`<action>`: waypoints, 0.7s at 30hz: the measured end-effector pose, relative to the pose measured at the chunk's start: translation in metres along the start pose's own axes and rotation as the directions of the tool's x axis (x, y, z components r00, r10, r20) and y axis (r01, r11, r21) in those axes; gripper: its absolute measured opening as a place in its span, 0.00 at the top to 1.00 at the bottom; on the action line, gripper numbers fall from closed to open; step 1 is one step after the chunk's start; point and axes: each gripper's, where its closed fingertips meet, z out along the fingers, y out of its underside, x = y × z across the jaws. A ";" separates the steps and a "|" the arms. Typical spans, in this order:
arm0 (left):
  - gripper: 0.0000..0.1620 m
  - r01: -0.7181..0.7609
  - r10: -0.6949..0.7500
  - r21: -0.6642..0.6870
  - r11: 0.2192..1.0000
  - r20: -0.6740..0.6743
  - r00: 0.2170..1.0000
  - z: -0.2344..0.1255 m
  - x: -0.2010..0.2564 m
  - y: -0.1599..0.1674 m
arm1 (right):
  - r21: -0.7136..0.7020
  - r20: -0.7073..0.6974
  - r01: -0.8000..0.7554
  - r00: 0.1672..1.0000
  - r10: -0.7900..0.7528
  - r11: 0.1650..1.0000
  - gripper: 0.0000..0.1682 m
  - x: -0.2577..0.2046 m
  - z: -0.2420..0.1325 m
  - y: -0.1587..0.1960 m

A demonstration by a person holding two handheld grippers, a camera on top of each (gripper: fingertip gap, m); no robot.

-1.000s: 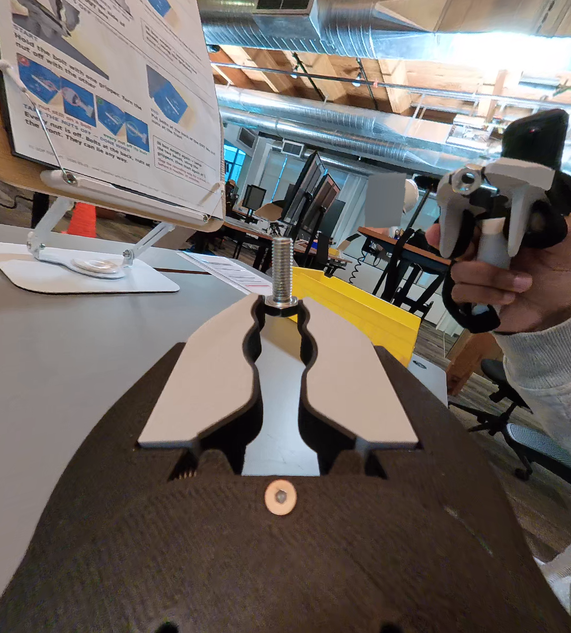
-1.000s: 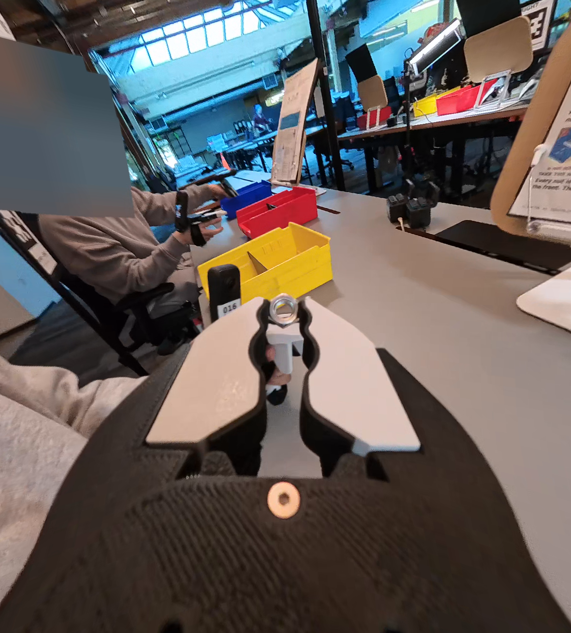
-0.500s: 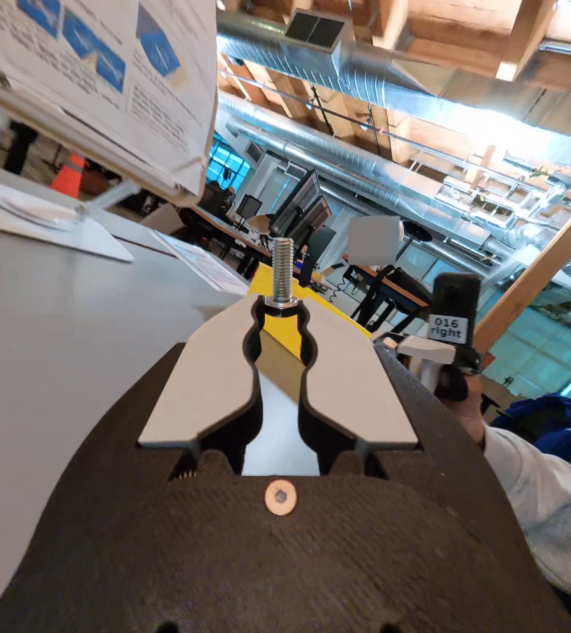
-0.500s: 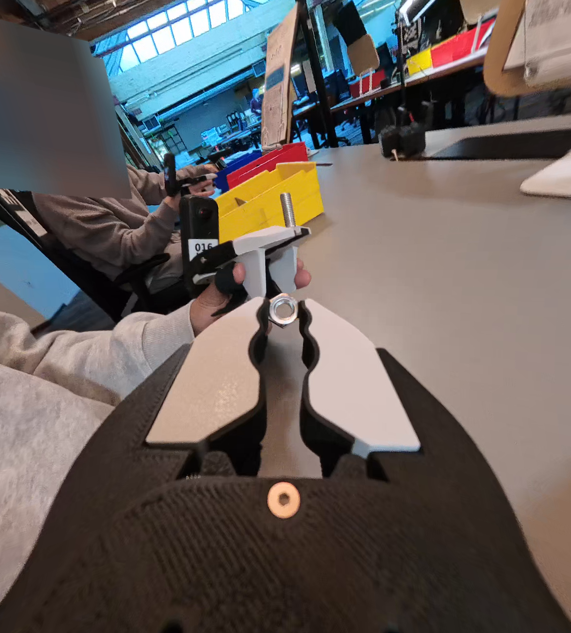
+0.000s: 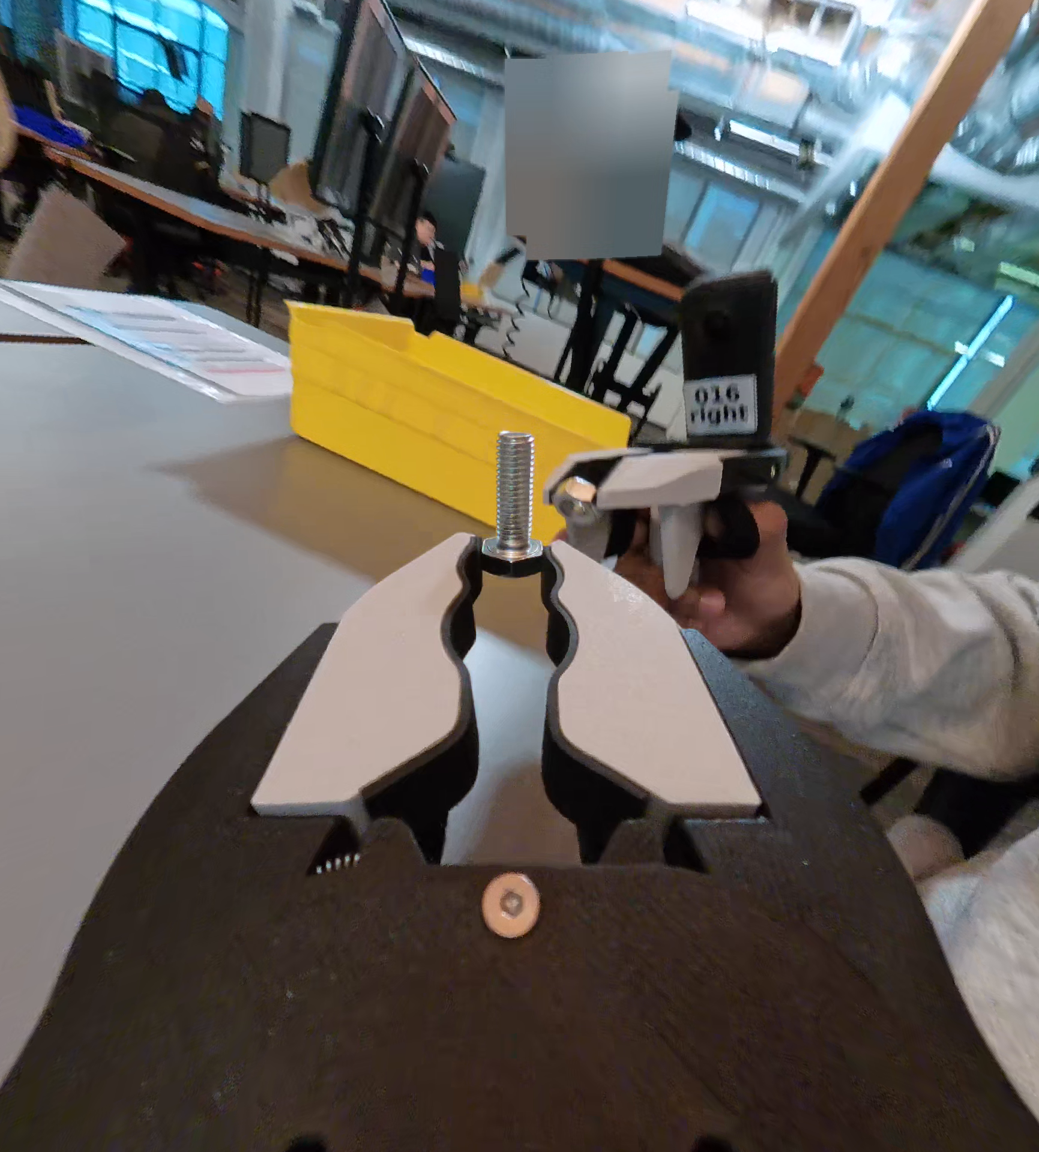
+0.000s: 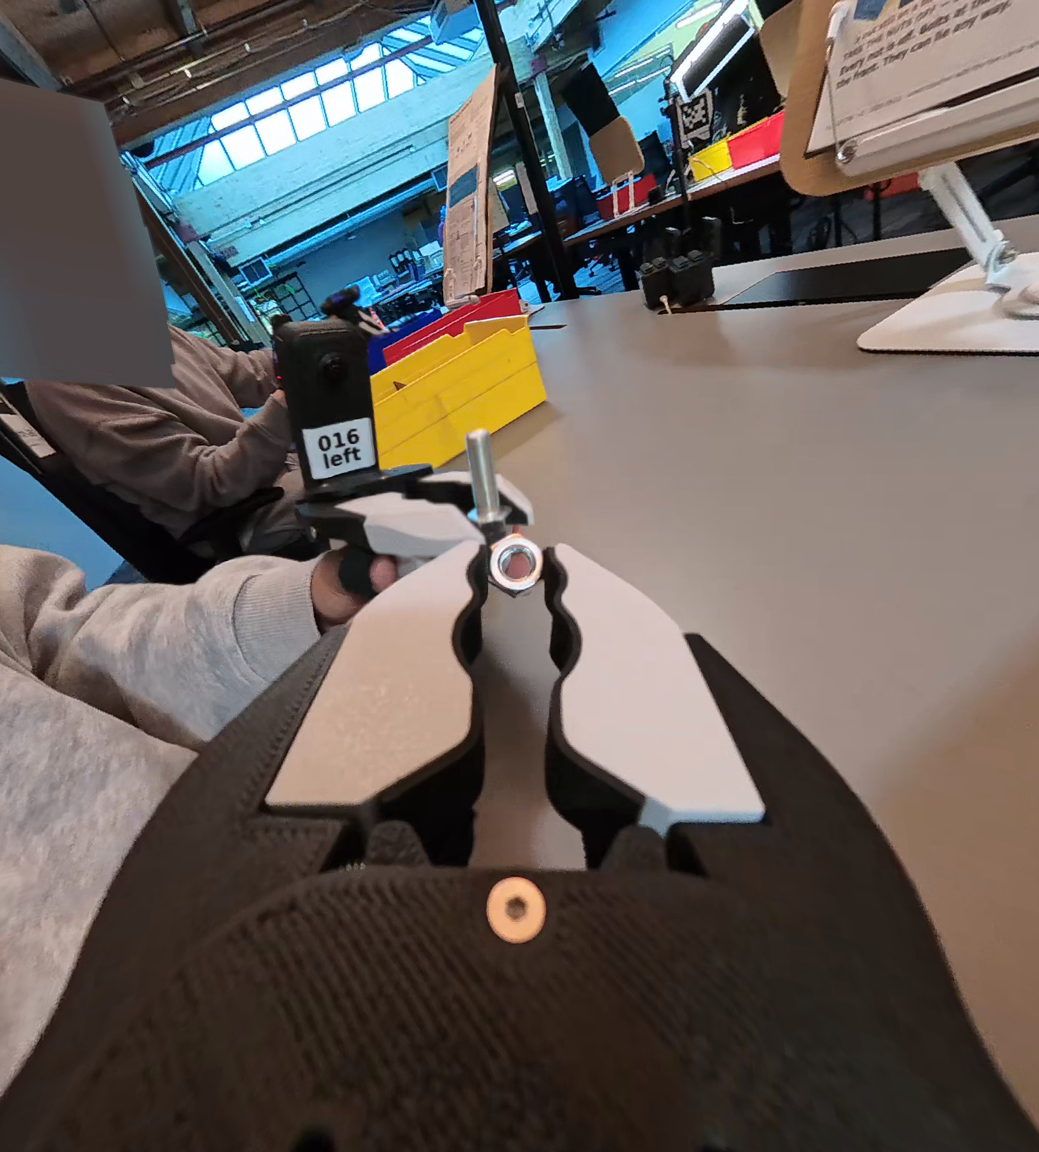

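Observation:
My left gripper (image 5: 512, 555) is shut on the hex head of a silver bolt (image 5: 515, 492), whose threaded shaft stands upright above the fingertips. My right gripper (image 6: 515, 564) is shut on a silver hex nut (image 6: 513, 566), its hole facing the camera. In the left wrist view the right gripper (image 5: 579, 502) with the nut (image 5: 576, 497) sits just right of the bolt shaft, a small gap apart. In the right wrist view the left gripper (image 6: 492, 511) and its bolt (image 6: 480, 470) sit just behind and left of the nut. Both are held low over the grey table (image 5: 99, 530).
A yellow bin (image 5: 442, 411) stands on the table behind the bolt; it also shows in the right wrist view (image 6: 460, 386), with red and blue bins behind. A white document stand (image 6: 990, 293) is at the right. A printed sheet (image 5: 149, 343) lies on the table. A seated person (image 6: 149, 430) is at the left. Only a small space, under 4 cm, lies between the two pairs of fingers.
Both grippers have come down toward the table and closer together. The right gripper with the nut now sits right beside the bolt shaft. Both stay shut on their parts.

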 end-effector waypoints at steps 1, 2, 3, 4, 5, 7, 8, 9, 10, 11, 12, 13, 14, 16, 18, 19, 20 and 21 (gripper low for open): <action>0.89 -0.015 0.015 -0.027 1.000 -0.018 1.000 0.004 0.004 0.004 | 0.001 -0.012 0.018 1.000 -0.018 1.000 0.90 0.000 -0.003 -0.001; 0.89 -0.026 0.025 -0.043 0.999 -0.037 0.999 0.007 0.008 0.007 | 0.001 -0.023 0.039 0.999 -0.039 0.999 0.90 -0.001 -0.005 -0.001; 0.89 -0.032 0.030 -0.048 0.998 -0.053 0.998 0.010 0.013 0.008 | 0.001 -0.032 0.061 0.998 -0.061 0.998 0.90 -0.002 -0.008 -0.002; 0.89 -0.036 0.032 -0.051 0.998 -0.069 0.997 0.013 0.017 0.009 | 0.000 -0.041 0.082 0.996 -0.082 0.997 0.90 -0.004 -0.011 -0.003; 0.89 -0.043 0.038 -0.060 0.997 -0.080 0.996 0.017 0.019 0.011 | 0.003 -0.047 0.099 0.994 -0.099 0.995 0.90 -0.006 -0.013 -0.005; 0.89 -0.084 0.077 -0.091 0.992 -0.076 0.994 0.023 0.020 0.016 | 0.018 -0.055 0.110 0.993 -0.109 0.994 0.90 -0.010 -0.018 -0.010; 0.89 -0.105 0.097 -0.103 0.989 -0.073 0.993 0.026 0.021 0.017 | 0.046 -0.052 0.088 0.995 -0.086 0.995 0.90 -0.013 -0.020 -0.016; 0.89 -0.129 0.122 -0.100 0.987 -0.069 0.990 0.027 0.021 0.017 | 0.092 -0.037 0.047 0.998 -0.044 0.995 0.90 -0.017 -0.024 -0.025; 0.89 -0.145 0.139 -0.090 0.985 -0.062 0.988 0.028 0.021 0.016 | 0.134 -0.020 0.011 1.000 -0.009 0.991 0.90 -0.022 -0.027 -0.036; 0.89 -0.138 0.134 -0.083 0.987 -0.059 0.989 0.029 0.021 0.014 | 0.153 -0.011 0.000 1.000 0.002 0.988 0.90 -0.026 -0.030 -0.045; 0.89 -0.118 0.114 -0.072 0.990 -0.062 0.992 0.028 0.021 0.012 | 0.149 -0.020 0.006 1.000 -0.003 0.989 0.90 -0.027 -0.030 -0.053; 0.89 -0.104 0.100 -0.061 0.993 -0.061 0.993 0.027 0.020 0.009 | 0.130 -0.029 0.016 1.000 -0.013 0.991 0.90 -0.027 -0.027 -0.061; 0.89 -0.107 0.105 -0.052 0.993 -0.050 0.993 0.026 0.018 0.007 | 0.103 -0.028 0.022 0.999 -0.020 0.994 0.90 -0.028 -0.022 -0.070; 0.89 -0.144 0.144 -0.039 0.989 -0.009 0.990 0.023 0.011 0.002 | 0.063 0.001 0.022 1.000 -0.022 0.998 0.90 -0.037 -0.008 -0.093; 0.89 -0.165 0.165 -0.014 0.986 0.033 0.986 0.021 0.003 -0.005 | -0.003 0.056 0.039 0.998 -0.038 0.999 0.90 -0.054 0.010 -0.110; 0.89 -0.164 0.164 -0.002 0.986 0.057 0.985 0.020 -0.002 -0.008 | -0.041 0.085 0.062 0.995 -0.058 0.997 0.90 -0.063 0.019 -0.113; 0.89 -0.158 0.157 0.005 0.988 0.078 0.985 0.019 -0.007 -0.009 | -0.057 0.108 0.087 0.991 -0.081 0.995 0.90 -0.071 0.026 -0.117; 0.89 -0.148 0.147 0.004 0.989 0.092 0.985 0.017 -0.011 -0.009 | -0.058 0.121 0.107 0.988 -0.099 0.993 0.90 -0.076 0.032 -0.122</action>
